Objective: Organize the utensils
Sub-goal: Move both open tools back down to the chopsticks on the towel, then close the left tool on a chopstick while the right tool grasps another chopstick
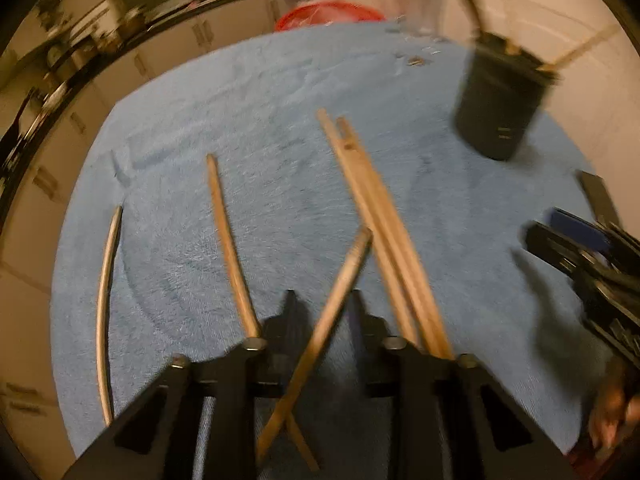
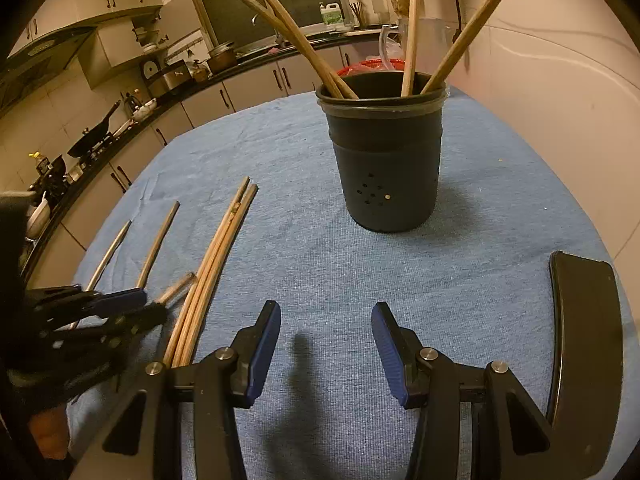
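Observation:
A dark utensil cup [image 2: 386,156] stands on the blue cloth [image 2: 320,264] and holds several wooden chopsticks [image 2: 294,36]. It also shows blurred in the left wrist view [image 1: 500,100]. Several loose chopsticks [image 1: 376,216] lie on the cloth, also seen in the right wrist view [image 2: 212,276]. My left gripper [image 1: 322,304] has one chopstick [image 1: 340,280] running between its fingers; the frame is blurred and I cannot tell if the jaws grip it. It shows in the right wrist view [image 2: 132,304] too. My right gripper [image 2: 326,316] is open and empty, short of the cup.
A red basin [image 1: 328,14] sits beyond the cloth's far edge. A kitchen counter [image 2: 120,132] with pans and cabinets runs along the left. A plain wall [image 2: 560,80] is on the right. A black curved piece [image 2: 584,320] lies at the right.

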